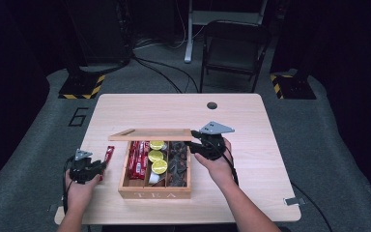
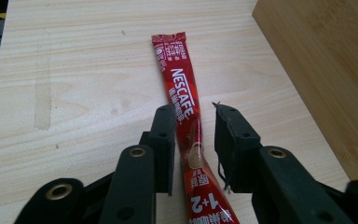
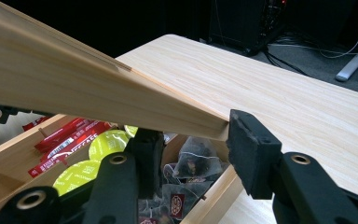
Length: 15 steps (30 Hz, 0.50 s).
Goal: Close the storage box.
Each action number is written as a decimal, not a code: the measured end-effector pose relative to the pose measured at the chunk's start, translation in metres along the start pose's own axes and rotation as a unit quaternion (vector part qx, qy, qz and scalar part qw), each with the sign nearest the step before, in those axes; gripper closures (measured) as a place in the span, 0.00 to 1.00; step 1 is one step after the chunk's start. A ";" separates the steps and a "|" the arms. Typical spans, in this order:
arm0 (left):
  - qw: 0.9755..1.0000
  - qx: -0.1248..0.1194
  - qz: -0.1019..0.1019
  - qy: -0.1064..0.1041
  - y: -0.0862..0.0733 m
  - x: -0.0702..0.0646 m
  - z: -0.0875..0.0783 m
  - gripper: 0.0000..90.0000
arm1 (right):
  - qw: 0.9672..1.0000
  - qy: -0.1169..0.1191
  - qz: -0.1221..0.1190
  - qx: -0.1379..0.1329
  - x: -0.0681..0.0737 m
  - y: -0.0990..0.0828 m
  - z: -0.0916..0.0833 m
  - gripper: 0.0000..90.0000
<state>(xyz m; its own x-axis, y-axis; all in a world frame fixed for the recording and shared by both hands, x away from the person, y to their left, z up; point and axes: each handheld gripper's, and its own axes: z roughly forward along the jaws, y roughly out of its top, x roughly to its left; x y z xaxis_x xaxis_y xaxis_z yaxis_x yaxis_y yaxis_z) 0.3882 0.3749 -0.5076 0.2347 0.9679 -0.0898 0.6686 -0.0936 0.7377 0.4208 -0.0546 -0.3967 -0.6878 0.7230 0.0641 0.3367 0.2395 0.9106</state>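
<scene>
Holding the lid (image 3: 102, 100) up, right gripper (image 3: 189, 154) could slip; left gripper (image 2: 193, 144) gapes narrowly around the sachet (image 2: 182, 102), unpinched.

Red Nescafé stick (image 2: 182, 100) flat on table; wooden lid (image 3: 74, 88) raised.

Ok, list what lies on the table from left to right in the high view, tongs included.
Left tongs → red coffee stick → wooden tea box, with red sticks, then yellow-green pods, then dark tea bags → right tongs, gripping the raised lid.
</scene>
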 end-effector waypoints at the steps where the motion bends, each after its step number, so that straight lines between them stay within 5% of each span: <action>1: 1.000 0.000 0.003 0.001 0.000 0.000 0.000 0.75 | 1.000 0.000 0.000 0.000 0.000 0.000 0.000 0.62; 9: 1.000 -0.011 0.004 -0.014 0.004 -0.006 -0.005 0.67 | 1.000 0.000 0.000 0.001 0.000 0.000 0.000 0.62; 15: 0.999 -0.017 0.027 -0.032 0.012 -0.019 -0.017 0.67 | 1.000 0.000 0.000 0.002 0.000 0.000 0.000 0.62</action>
<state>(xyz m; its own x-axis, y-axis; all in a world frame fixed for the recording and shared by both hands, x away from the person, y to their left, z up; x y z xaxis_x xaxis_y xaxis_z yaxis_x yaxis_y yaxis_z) 0.3794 0.3599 -0.4856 0.3145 0.9449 -0.0910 0.6291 -0.1357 0.7654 0.4206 -0.0546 -0.3967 -0.6879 0.7230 0.0634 0.3382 0.2420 0.9094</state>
